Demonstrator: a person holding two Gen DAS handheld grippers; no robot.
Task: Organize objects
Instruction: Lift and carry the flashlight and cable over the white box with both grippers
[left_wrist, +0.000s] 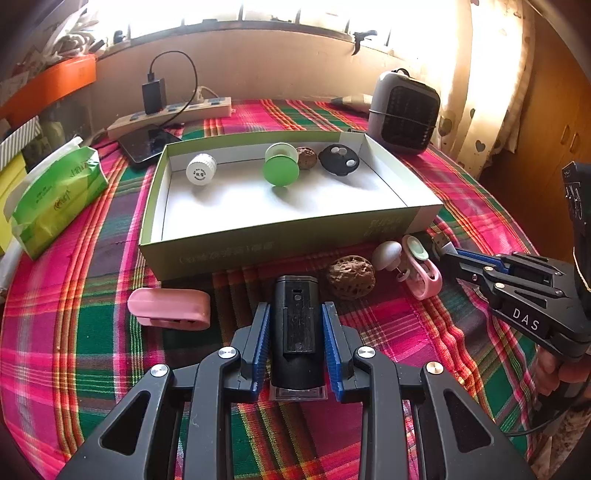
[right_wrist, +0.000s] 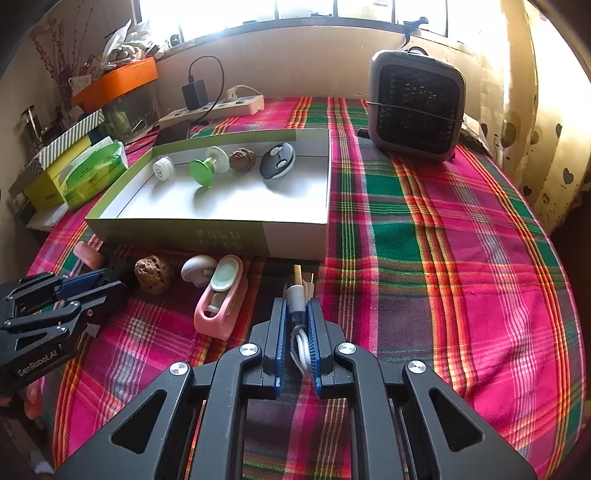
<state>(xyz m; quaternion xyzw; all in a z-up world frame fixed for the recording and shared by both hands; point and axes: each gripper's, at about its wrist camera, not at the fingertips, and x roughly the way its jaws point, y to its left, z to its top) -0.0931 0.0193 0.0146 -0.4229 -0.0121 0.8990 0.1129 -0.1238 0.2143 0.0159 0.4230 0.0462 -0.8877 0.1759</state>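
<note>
Black device and white USB cable gripped for transfer to box.
Left gripper clamps the device lengthwise on the tablecloth; right gripper pinches the coiled cable, plug forward, just before the box's near wall, probably for stable carrying.

Background beyond the claw: a plaid tablecloth covers the table; a beige wall rises ahead beneath a bright, overexposed window. To the right hangs a heart-print curtain; in the left wrist view, a wooden cabinet stands behind it.
</note>
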